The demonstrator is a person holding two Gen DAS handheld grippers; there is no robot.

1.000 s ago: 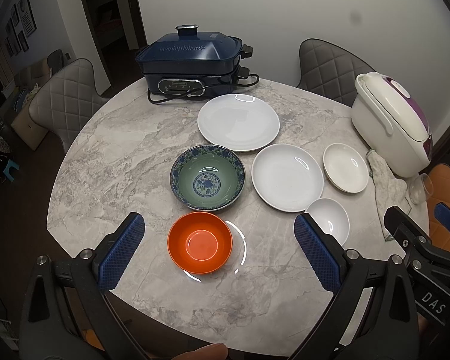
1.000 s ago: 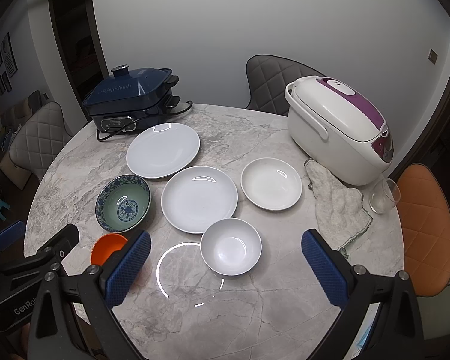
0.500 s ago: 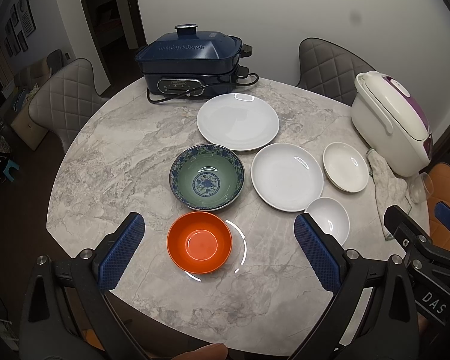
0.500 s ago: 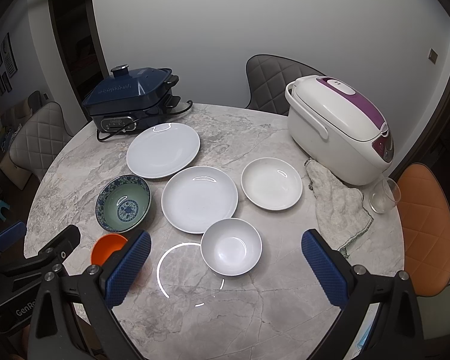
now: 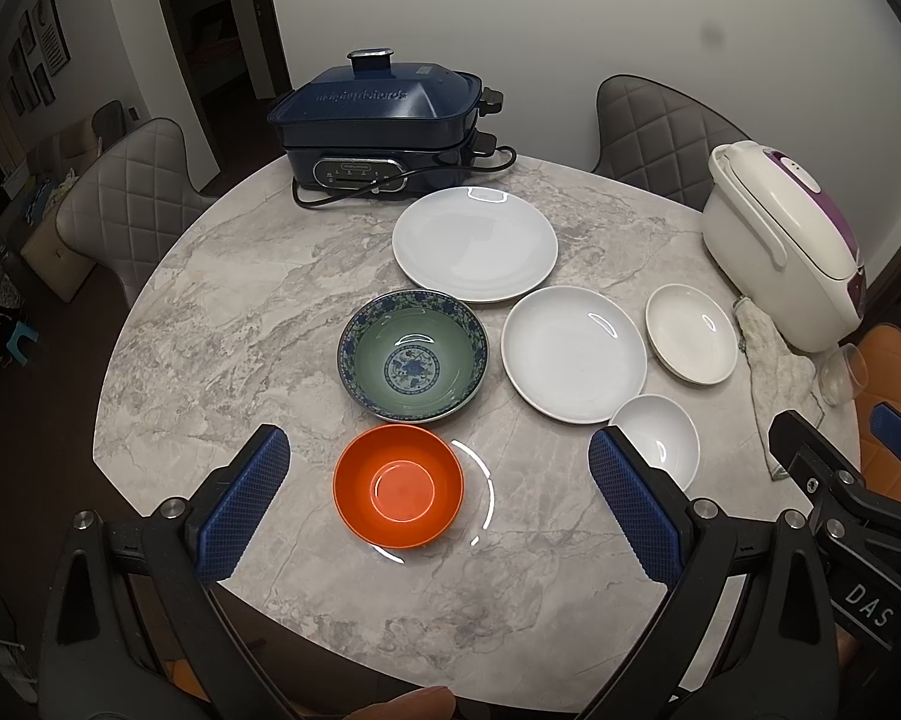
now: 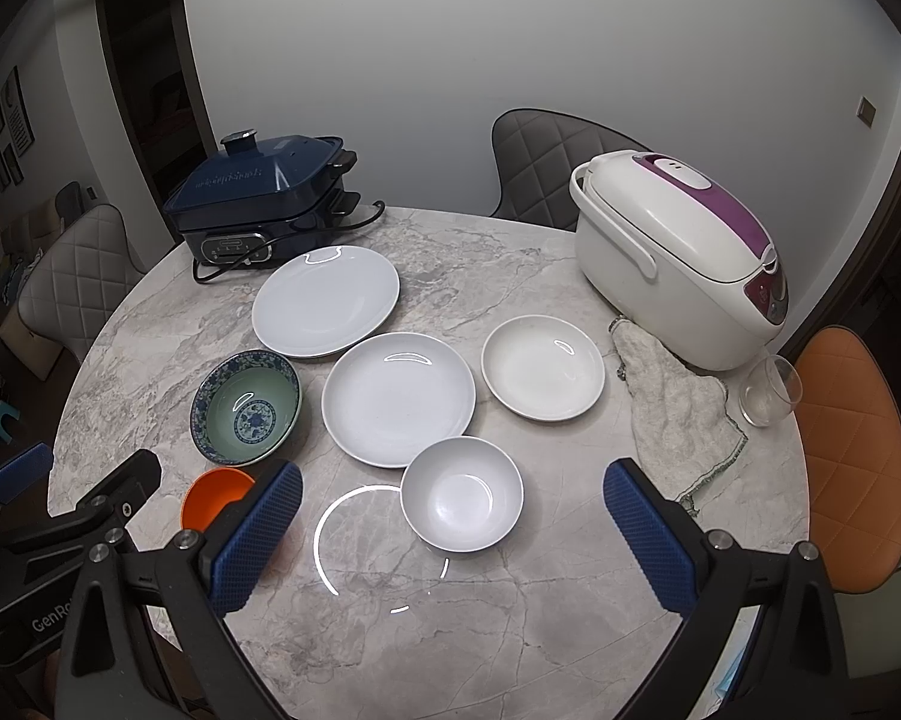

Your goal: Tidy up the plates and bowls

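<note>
While open, left gripper frames orange bowl.

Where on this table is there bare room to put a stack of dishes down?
The widest bare marble lies left of the patterned bowl, running back to the blue cooker. Another bare strip runs along the near edge, in front of the orange bowl and small white bowl. The right side is crowded: plates, cloth, glass, rice cooker.

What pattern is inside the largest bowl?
Green, blue floral medallion and rim on the patterned bowl; clearest in left wrist view.
</note>
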